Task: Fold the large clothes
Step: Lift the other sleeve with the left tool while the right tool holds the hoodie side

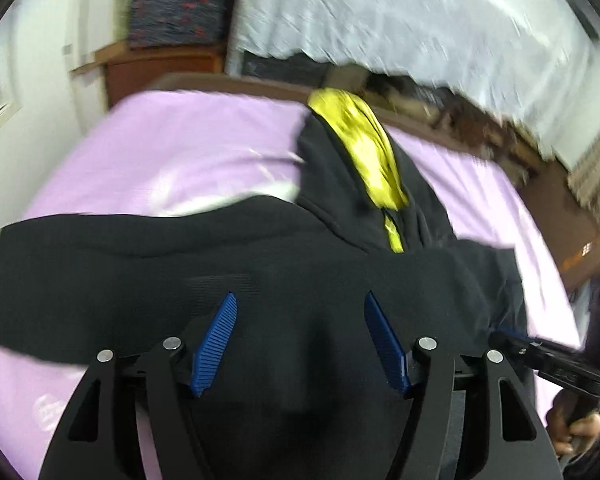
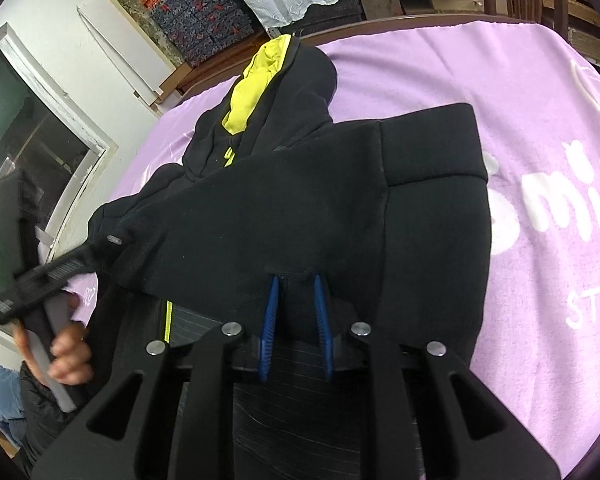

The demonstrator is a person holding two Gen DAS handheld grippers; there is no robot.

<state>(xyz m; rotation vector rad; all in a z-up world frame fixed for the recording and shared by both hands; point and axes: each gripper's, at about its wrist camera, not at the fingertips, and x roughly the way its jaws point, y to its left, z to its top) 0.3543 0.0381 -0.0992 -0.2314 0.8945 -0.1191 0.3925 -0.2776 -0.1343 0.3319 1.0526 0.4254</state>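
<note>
On the purple bed (image 2: 520, 128), our right hand-held gripper (image 2: 296, 280) pinches the black hoodie's (image 2: 300, 200) hem for folding; left hand-held gripper (image 1: 300, 300) spread, empty.

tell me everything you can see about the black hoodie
The black hoodie looks like thick fleece, with a hood lined in bright yellow and a yellow zip strip below it. It lies partly folded on the lilac blanket, hood pointing away from the cameras, a sleeve with ribbed cuff laid across the body. The right gripper is shut on a fabric edge. The left gripper hangs open over the fabric, nothing between its pads.
</note>
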